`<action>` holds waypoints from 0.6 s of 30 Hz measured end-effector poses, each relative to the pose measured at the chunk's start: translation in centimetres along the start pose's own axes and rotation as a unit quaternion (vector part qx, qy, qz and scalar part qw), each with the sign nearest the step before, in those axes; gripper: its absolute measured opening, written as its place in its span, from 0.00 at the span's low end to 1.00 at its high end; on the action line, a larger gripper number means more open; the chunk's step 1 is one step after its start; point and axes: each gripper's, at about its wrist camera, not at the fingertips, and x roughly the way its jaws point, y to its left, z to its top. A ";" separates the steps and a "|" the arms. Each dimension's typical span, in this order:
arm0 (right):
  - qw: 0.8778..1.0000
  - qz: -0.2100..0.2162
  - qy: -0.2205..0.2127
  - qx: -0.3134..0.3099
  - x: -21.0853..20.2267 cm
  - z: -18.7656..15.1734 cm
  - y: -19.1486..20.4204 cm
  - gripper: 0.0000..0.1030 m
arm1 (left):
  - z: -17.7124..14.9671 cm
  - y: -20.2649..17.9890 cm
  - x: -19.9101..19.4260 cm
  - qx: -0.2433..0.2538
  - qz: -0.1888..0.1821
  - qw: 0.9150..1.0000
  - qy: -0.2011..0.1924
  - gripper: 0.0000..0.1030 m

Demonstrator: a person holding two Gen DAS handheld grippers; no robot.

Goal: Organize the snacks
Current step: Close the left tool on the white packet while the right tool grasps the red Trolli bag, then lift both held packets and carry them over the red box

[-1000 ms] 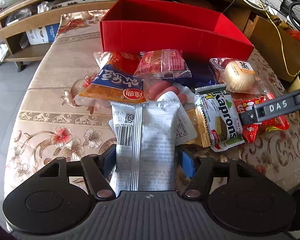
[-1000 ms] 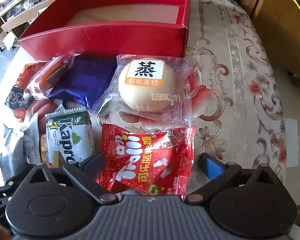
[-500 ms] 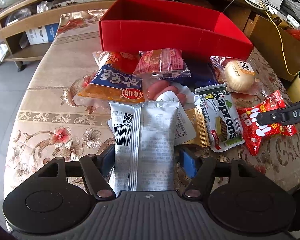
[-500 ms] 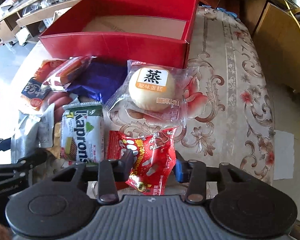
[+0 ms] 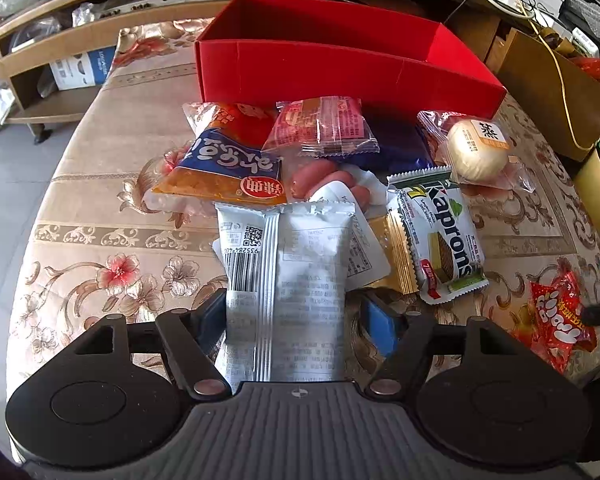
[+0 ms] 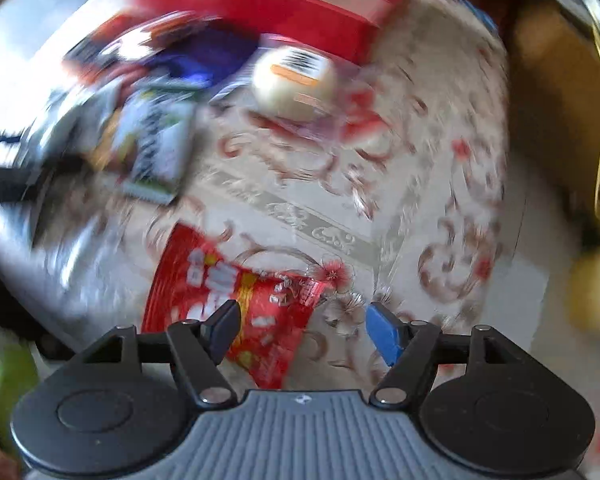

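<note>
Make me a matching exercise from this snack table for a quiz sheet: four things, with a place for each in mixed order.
Things:
1. red box
2. silver packet
3. Kaprons wafer pack
4. steamed cake

Places:
A. between the left gripper's fingers
B. in clear wrap, just beyond the wafers
C. behind the whole pile
D. right of the silver packet

Pairs: 1-C, 2-A, 3-D, 4-B

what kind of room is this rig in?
Probably a home living room, not a lab: a table under a floral cloth piled with packaged snacks, a low wooden shelf unit behind on a tiled floor, and a red box for sorting.
</note>
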 end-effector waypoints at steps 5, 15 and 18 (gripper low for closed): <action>0.983 -0.004 0.001 -0.185 0.3 0.1 4.2 0.77 | -0.1 -0.3 0.0 0.009 0.007 1.000 0.001 0.75; 0.993 0.043 0.015 -0.110 3.7 2.3 2.6 0.68 | -0.1 -0.3 -0.1 0.012 0.005 1.000 0.006 0.75; 0.998 0.052 -0.003 -0.037 3.4 1.4 1.7 0.59 | -0.1 -0.4 -0.2 0.017 0.007 1.000 0.010 0.75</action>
